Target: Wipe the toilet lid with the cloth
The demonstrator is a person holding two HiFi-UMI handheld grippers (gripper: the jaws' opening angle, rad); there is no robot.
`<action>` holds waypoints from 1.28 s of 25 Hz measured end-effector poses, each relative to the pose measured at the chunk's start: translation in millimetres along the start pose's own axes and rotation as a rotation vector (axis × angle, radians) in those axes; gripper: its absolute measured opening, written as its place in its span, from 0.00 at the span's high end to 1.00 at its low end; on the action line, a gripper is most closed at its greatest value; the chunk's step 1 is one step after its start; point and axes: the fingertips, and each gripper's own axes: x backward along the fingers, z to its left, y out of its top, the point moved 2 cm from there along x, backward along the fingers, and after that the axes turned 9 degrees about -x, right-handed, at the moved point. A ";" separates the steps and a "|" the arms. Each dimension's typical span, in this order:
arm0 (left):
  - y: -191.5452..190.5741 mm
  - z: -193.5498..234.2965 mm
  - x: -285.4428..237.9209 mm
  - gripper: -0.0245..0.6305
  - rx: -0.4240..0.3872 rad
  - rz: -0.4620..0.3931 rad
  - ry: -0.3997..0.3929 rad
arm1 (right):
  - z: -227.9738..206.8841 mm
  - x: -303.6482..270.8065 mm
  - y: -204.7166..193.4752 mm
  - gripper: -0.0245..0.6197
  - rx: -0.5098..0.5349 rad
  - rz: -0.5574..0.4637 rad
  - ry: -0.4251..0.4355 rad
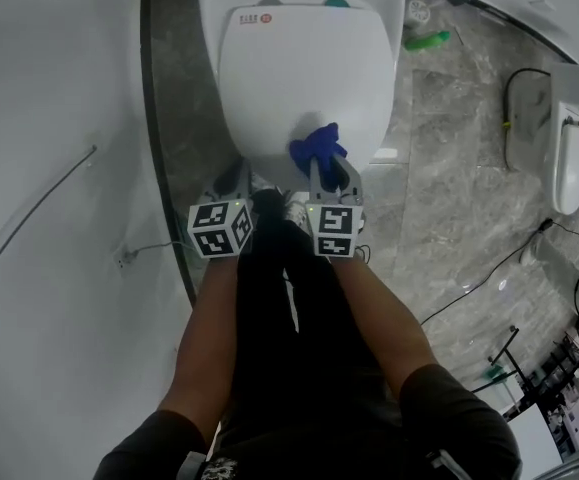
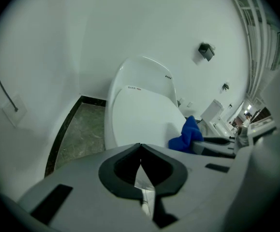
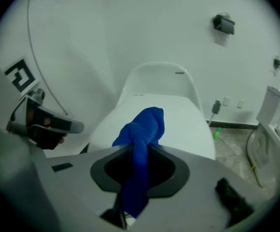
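The closed white toilet lid [image 1: 304, 78] looks largely unwiped, its broad surface yet to be covered. The blue cloth [image 1: 317, 146] sits bunched at the lid's near edge, clamped in the right gripper [image 3: 140, 151]. The left gripper [image 2: 140, 164] hangs beside it, jaws together and empty.

1. Bright, even light all round, with soft, faint shadows.
2. The glossy white toilet lid [image 1: 304, 68] shines without harsh glare.
3. The grey marble floor [image 1: 449, 198], right of the head view, carries pale sheen.
4. Both gripper views bulge, go black at the corners, and blur along the bottom.

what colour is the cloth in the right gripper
Blue; the cloth shows best in the right gripper view.
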 end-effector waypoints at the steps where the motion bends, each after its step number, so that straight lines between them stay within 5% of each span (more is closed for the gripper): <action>1: -2.0 2.3 2.9 0.95 -0.001 0.000 0.005 | 22.6 -1.5 -3.9 0.84 0.036 0.009 0.042; 8: -14.9 29.7 22.9 0.95 -0.028 0.021 0.053 | 110.2 -27.8 -44.1 0.84 0.093 0.133 0.197; 15: -23.0 29.1 20.2 0.94 -0.054 0.048 0.042 | 112.7 -29.9 -52.5 0.84 0.192 0.119 0.189; 26: -26.1 -10.0 14.7 0.94 -0.122 0.088 -0.040 | -1.5 7.2 -68.6 0.84 0.069 0.053 0.015; 32: -15.1 -36.5 16.2 0.94 -0.194 0.098 -0.079 | -84.1 27.0 -92.4 0.84 -0.039 0.086 -0.167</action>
